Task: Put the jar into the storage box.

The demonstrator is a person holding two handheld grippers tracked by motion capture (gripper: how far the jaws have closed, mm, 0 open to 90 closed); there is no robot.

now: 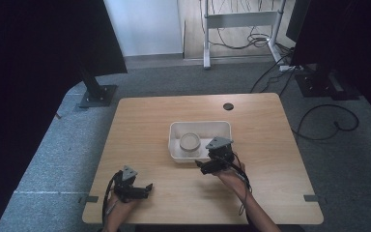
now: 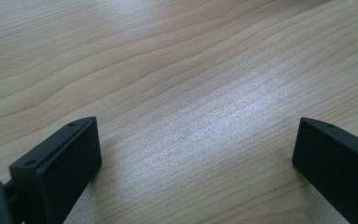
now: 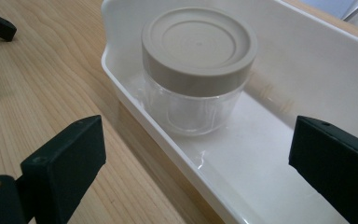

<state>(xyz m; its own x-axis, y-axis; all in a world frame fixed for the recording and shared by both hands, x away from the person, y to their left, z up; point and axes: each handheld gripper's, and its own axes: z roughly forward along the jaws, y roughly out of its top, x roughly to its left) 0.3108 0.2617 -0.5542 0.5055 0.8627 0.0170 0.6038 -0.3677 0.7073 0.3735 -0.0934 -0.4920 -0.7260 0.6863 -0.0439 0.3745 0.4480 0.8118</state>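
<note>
Your right gripper (image 1: 206,166) hangs at the near edge of the white tray (image 1: 222,126), jaws spread wide and holding nothing. The jar (image 1: 190,142) with its beige lid (image 3: 198,44) stands upright inside the tray, toward its left half and close to the near wall. In the right gripper view one jaw sits over the wooden table (image 1: 149,121) and the other over the tray's floor, so the near wall (image 3: 140,116) runs right between them.

That wall is your main risk. Push forward at this height and the jaw on the table side is likely to catch the rim, shoving or tipping the light tray and sliding the jar with it. Lift over the rim before closing in.

The jar's body is clear and looks smooth, so a grip placed low or off-centre could let it slip or twist. A grip on the lid alone could fail if the lid is loose; I cannot tell whether it is screwed tight.

Inside the tray, the right half is bare, giving you room to bring one jaw in from that side. The gap between jar and near wall is tight.

Your left gripper (image 1: 134,190) rests near the table's near-left corner, jaws apart over bare wood, well clear of the tray. It could steady the tray's left wall if needed. Mind the cable (image 1: 241,176) trailing from your right gripper.
</note>
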